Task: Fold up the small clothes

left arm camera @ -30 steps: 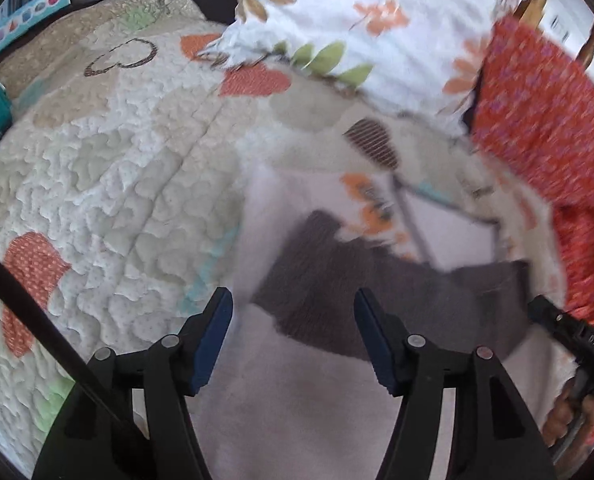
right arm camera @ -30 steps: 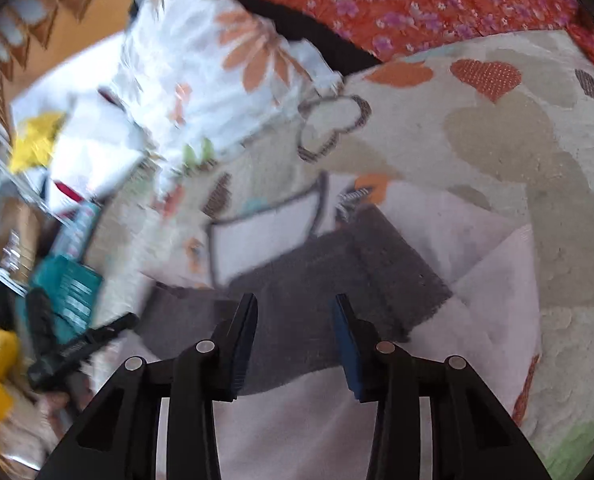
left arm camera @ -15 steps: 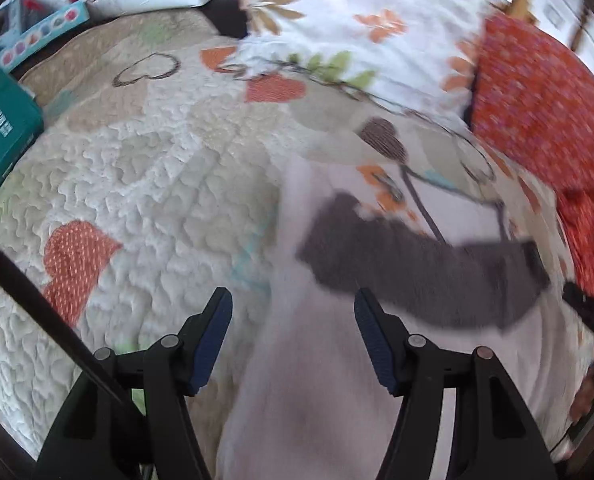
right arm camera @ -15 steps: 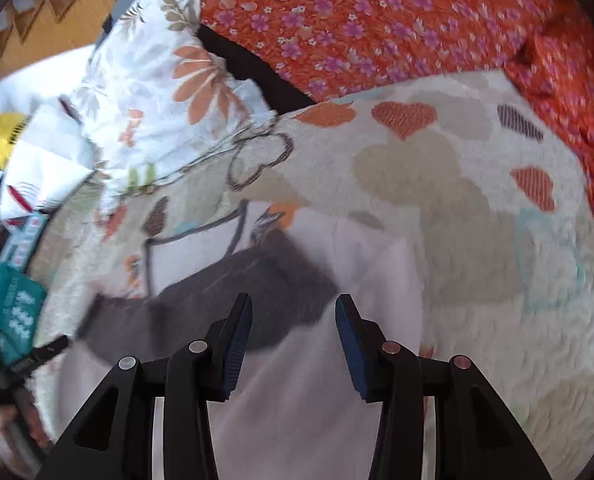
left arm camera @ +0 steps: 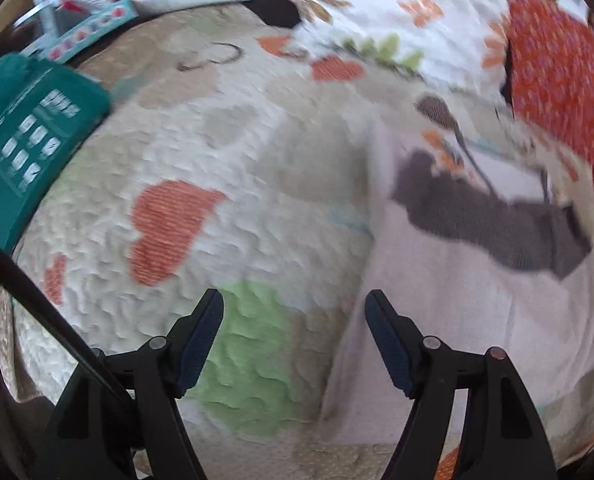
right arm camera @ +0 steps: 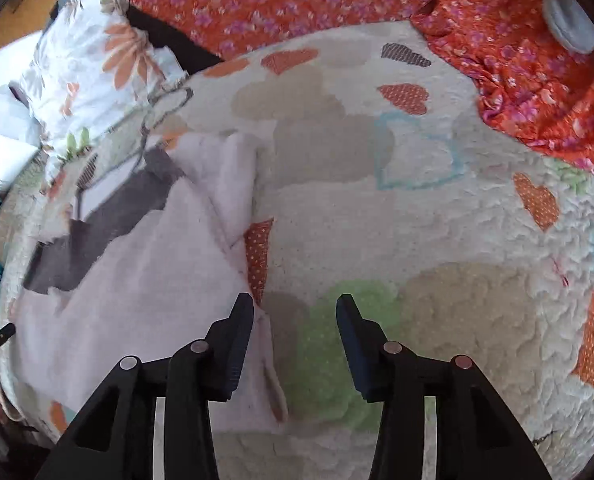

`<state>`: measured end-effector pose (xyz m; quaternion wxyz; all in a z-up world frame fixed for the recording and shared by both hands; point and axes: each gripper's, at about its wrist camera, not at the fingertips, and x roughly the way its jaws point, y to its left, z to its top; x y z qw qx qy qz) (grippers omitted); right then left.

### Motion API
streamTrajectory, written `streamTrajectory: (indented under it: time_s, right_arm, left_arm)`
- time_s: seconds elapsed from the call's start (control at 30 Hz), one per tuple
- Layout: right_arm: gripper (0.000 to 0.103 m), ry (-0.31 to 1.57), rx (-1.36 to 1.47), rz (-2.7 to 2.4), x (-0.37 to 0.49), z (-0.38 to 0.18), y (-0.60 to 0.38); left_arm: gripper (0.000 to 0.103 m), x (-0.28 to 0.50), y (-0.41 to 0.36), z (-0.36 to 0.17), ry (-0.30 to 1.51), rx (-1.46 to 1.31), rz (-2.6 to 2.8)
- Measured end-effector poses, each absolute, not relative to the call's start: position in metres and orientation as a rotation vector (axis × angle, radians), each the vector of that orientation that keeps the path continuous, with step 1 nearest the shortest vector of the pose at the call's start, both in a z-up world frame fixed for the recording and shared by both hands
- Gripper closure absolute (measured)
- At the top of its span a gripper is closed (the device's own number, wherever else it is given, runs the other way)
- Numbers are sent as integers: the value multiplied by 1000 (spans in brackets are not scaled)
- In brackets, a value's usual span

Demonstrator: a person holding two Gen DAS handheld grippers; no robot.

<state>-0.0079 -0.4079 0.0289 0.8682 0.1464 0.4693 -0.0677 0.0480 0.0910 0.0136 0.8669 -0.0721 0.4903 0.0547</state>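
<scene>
A pale pink garment [left arm camera: 477, 320] with a dark grey band [left arm camera: 493, 224] across it lies flat on a quilted bedspread [left arm camera: 237, 200] patterned with hearts. In the left wrist view it fills the right half of the frame; a second ago it lay directly under the left gripper [left arm camera: 295, 334], which now hangs over a green patch of the quilt with the garment's edge beside its right finger. Its jaws have just been opening and stand released, nothing between them. A teal box [left arm camera: 29, 140] has come into view at the left edge.

In the right wrist view the same pink garment [right arm camera: 137, 300] sits in the left half, its grey band [right arm camera: 97, 220] toward the upper left. A second ago the right gripper [right arm camera: 295, 338] was over the grey band; now it is past the garment's right edge, over green and grey quilt patches, its left finger just beside the fabric's border. Its jaws have opened a little and hold nothing. An orange floral cloth [right arm camera: 337, 0] crosses the top and a flower-print pillow [right arm camera: 93, 60] lies at upper left.
</scene>
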Motion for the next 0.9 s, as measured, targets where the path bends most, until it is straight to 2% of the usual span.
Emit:
streamTrajectory:
  time_s: [0.23, 0.47, 0.83, 0.87, 0.9]
  right_arm:
    - [55, 817, 203, -53, -17, 71, -363]
    - [55, 882, 124, 171, 12, 70, -258]
    - [57, 1067, -151, 420, 136, -8, -19]
    - [54, 1085, -171, 417, 145, -15, -9]
    - [47, 1108, -202, 400, 155, -24, 6]
  left_arm:
    - [30, 45, 131, 35, 963, -300, 159]
    - [30, 55, 143, 34, 951, -428, 120]
    - [30, 52, 193, 35, 949, -608, 119]
    - [30, 51, 198, 34, 951, -630, 119]
    - [30, 50, 203, 35, 947, -644, 122]
